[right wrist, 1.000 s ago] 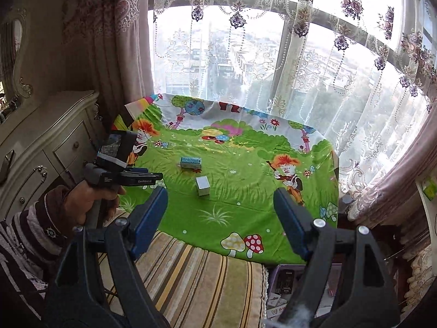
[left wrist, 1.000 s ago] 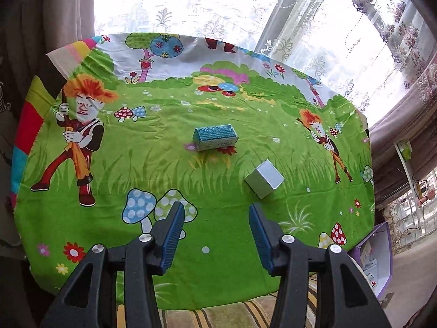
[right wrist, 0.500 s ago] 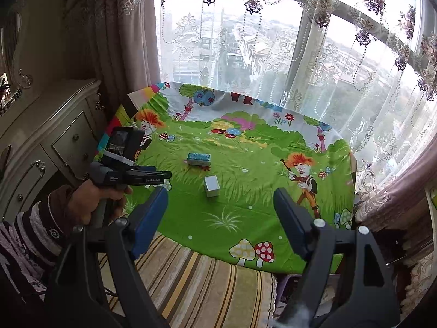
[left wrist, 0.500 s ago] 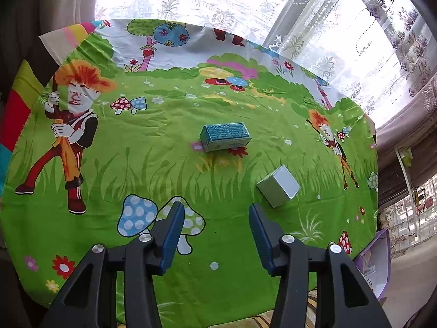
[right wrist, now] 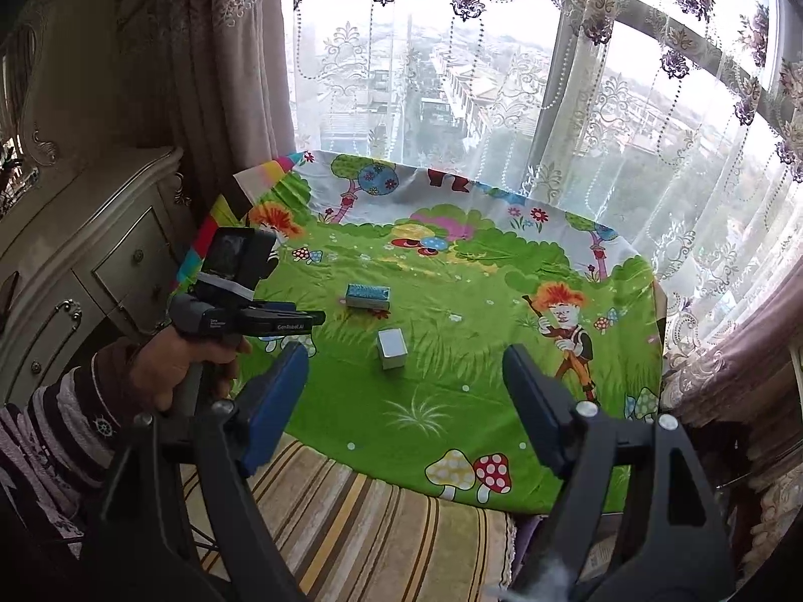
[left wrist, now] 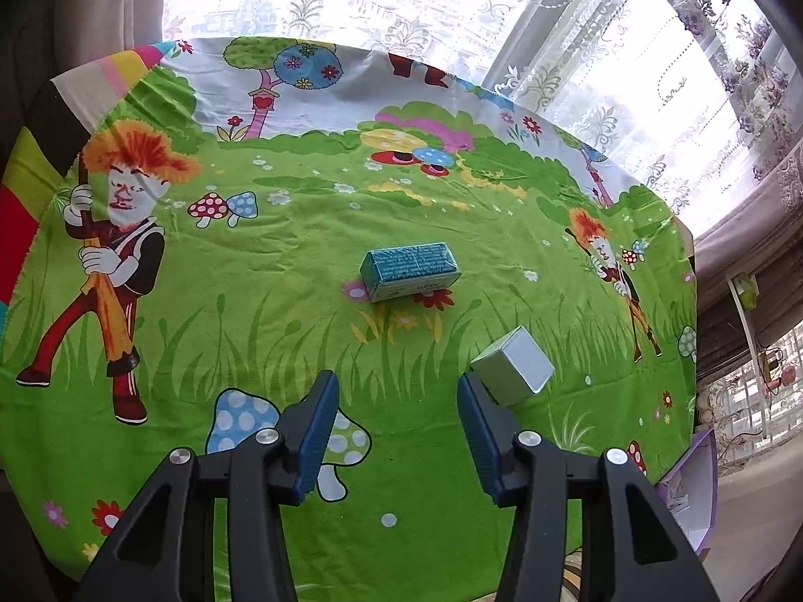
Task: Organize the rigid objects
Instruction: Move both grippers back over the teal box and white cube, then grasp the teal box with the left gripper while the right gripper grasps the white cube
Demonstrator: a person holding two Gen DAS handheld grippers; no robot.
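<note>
Hanging above the near part of the cloth, the left gripper (left wrist: 396,431) has its blue-padded jaws parted with nothing between them; only green fabric shows in the gap. The right gripper (right wrist: 406,401) sits farther back over a striped cushion (right wrist: 351,516), jaws spread wider and likewise empty.

Just past the left gripper's right pad lies a small silver box (left wrist: 514,366), plain and cube-like, turned at an angle to the other one. Beyond it, near the middle of the cloth, lies a teal box (left wrist: 410,270), longer and flatter, with fine white print on top and a pale side. The two boxes are apart, not touching.

Both rest on a counter covered by a bright green cartoon cloth (left wrist: 251,301) printed with mushrooms and red-haired figures. Bare cloth surrounds both boxes on all sides, widest to the left. The far edge meets lace curtains (right wrist: 502,100); a cream dresser (right wrist: 75,261) stands at the left edge.

Count: two boxes, two grippers.
</note>
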